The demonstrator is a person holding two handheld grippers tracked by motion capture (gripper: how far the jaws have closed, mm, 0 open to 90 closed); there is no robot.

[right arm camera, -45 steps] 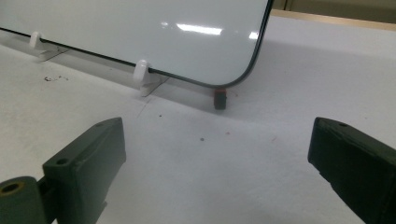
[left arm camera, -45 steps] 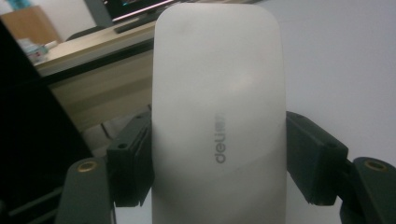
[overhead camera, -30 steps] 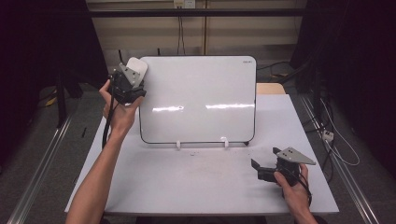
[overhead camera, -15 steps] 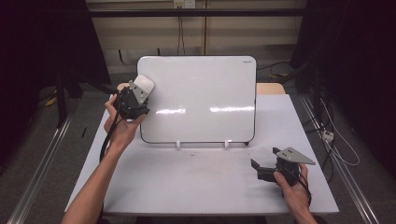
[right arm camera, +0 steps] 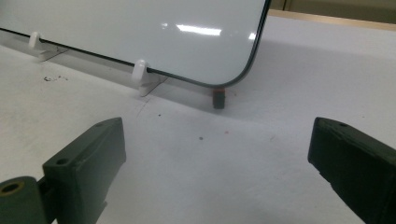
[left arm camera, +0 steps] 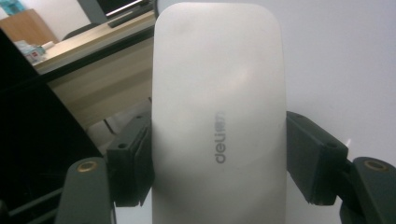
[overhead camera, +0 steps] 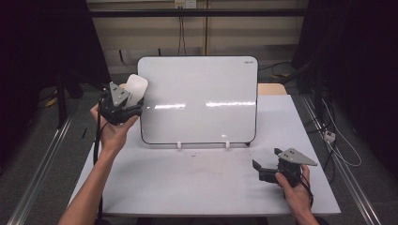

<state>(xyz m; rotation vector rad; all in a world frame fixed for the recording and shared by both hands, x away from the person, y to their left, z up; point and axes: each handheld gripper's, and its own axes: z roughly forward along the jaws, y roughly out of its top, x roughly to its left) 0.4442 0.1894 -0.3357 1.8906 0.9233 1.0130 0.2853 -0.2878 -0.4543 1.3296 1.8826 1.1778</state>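
At upper left of the high view, the left gripper (overhead camera: 126, 98) clamps a white eraser (left arm camera: 218, 116) across its long sides, beside the whiteboard (overhead camera: 202, 101); likely light, rigid, smooth. Right gripper (right arm camera: 217, 172) gapes empty at lower right

White eraser (left arm camera: 218, 116): grey "deli" logo, sideways.

The left gripper (overhead camera: 126, 96) is raised at the 10 o'clock position, its forearm extending up from 7 o'clock; its jaws are clamped on both sides of a white eraser (left arm camera: 218, 116). The right gripper (overhead camera: 261, 169) sits low at 4 o'clock, held by the right hand (overhead camera: 294, 185), jaws spread wide apart and pointing toward 9 o'clock.
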